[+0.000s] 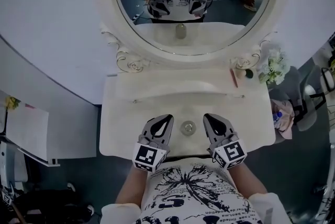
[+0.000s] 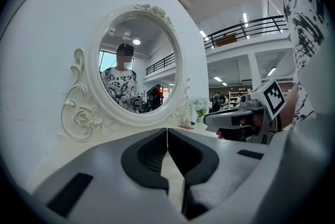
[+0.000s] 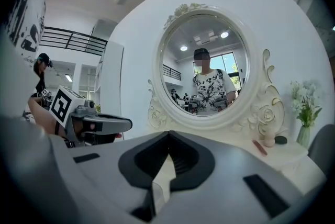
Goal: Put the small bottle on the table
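Bottle, probably, stands between closed left gripper and closed right gripper

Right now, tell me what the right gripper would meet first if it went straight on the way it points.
Probably the lower rim of the white carved oval mirror frame, just above the white dressing table; depth is unclear. The right gripper points past the small pale bottle.

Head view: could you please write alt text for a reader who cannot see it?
Seen from above, a small bottle stands on a white dressing table between the left gripper and the right gripper, both with jaws shut and empty. Behind, an oval mirror reflects the person and both grippers; white flowers stand at the right.
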